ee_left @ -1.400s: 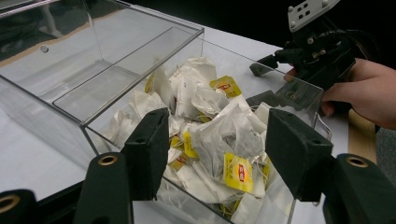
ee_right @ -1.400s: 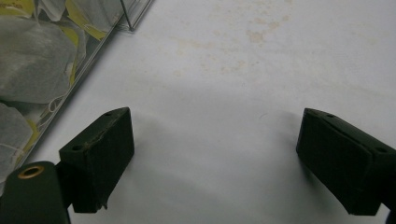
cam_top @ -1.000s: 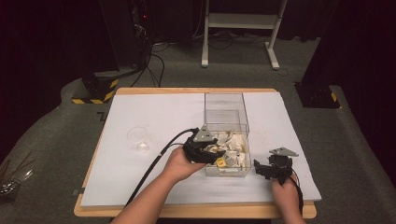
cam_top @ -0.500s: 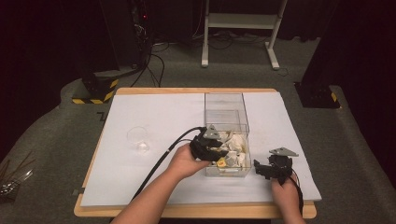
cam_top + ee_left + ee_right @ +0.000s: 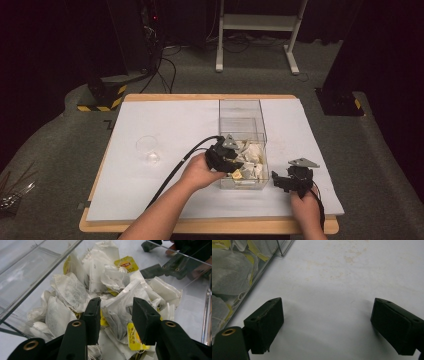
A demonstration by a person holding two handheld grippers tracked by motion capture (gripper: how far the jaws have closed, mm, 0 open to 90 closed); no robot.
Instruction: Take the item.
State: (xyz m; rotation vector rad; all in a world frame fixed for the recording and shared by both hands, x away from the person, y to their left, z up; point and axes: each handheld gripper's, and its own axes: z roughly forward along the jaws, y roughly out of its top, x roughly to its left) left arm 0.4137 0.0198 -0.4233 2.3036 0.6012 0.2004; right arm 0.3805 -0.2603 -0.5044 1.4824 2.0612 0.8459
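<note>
Dark curtains and black stands ring the room, and in the middle sits a wooden table covered with a white paper sheet (image 5: 165,125). On the sheet stands a tall clear plastic box (image 5: 240,112), and its near end is piled with white paper tea bags (image 5: 110,282) that have yellow tags. A small clear glass cup (image 5: 148,148) stands well apart on the left side of the sheet.

The left gripper (image 5: 115,320) reaches down into the box. Its jaws have just been closing, and one white tea bag with a yellow tag (image 5: 120,312) sits between them. I cannot tell if the pads are pressing it yet. The right gripper (image 5: 327,325) rests on the sheet just beside the box, with its jaws spread wide and nothing in them.

What could go wrong? The bags lie in a tangle, so the jaws might pinch two bags and not one. A string could catch on another bag and drag it along. A thin bag might tear if it is squeezed too hard, or slip out when lifted.

Counting: one box, one cup, two grippers. The tea bags are too many and too mixed up to count, surely more than ten.
</note>
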